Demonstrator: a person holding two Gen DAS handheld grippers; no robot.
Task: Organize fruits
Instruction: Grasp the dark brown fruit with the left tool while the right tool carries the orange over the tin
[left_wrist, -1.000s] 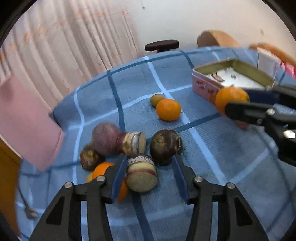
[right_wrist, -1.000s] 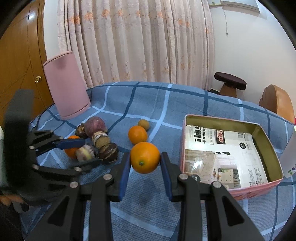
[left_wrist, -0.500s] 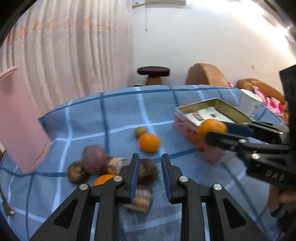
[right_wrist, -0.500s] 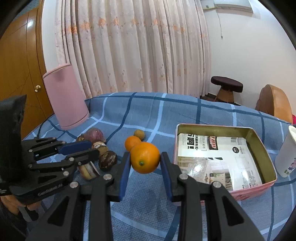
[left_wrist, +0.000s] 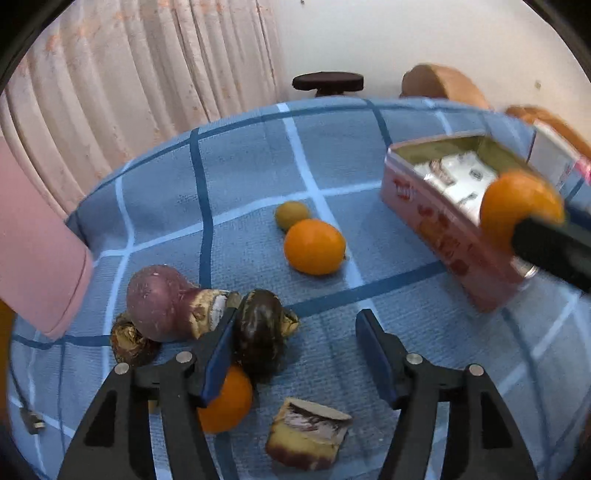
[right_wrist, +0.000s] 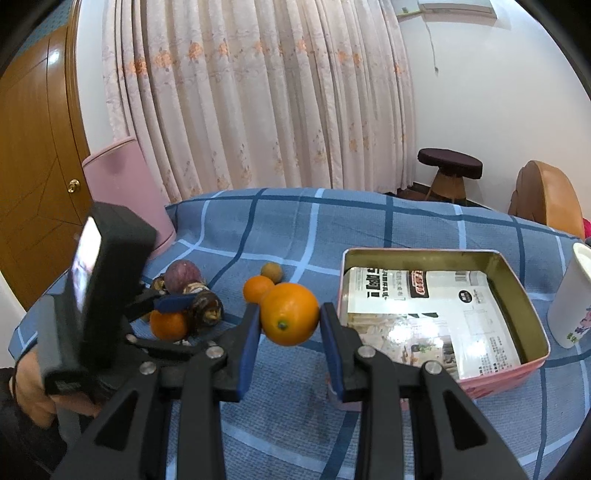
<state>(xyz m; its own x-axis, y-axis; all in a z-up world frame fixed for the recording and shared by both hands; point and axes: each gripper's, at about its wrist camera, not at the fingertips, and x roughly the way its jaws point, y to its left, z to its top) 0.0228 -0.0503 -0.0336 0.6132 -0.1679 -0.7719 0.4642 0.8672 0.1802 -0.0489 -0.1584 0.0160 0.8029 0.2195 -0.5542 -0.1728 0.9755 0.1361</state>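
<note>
My left gripper (left_wrist: 297, 354) hangs low over a cluster of fruit with its jaws opening. A dark brown fruit (left_wrist: 260, 332) lies against the inner side of the left pad, and nothing is gripped. A cut fruit piece (left_wrist: 306, 437) lies on the cloth between the gripper's arms. One orange (left_wrist: 227, 400) sits under the left finger. A purple fruit (left_wrist: 159, 306) and a small brown one (left_wrist: 129, 341) lie to the left. My right gripper (right_wrist: 290, 325) is shut on an orange (right_wrist: 290, 314), held in the air just left of the open pink tin (right_wrist: 517, 280).
Another orange (left_wrist: 314, 245) and a small greenish fruit (left_wrist: 291, 214) lie mid-cloth on the blue checked tablecloth (left_wrist: 240, 166). A white cup (right_wrist: 572, 295) stands right of the tin. A pink bin (right_wrist: 122, 177) is at the table's left edge, and a stool (right_wrist: 448, 166) stands behind.
The left gripper, shut half a second ago, has opened and come down over the dark fruit; the cut piece now lies nearer the camera. The right gripper keeps hold of its orange near the tin.
</note>
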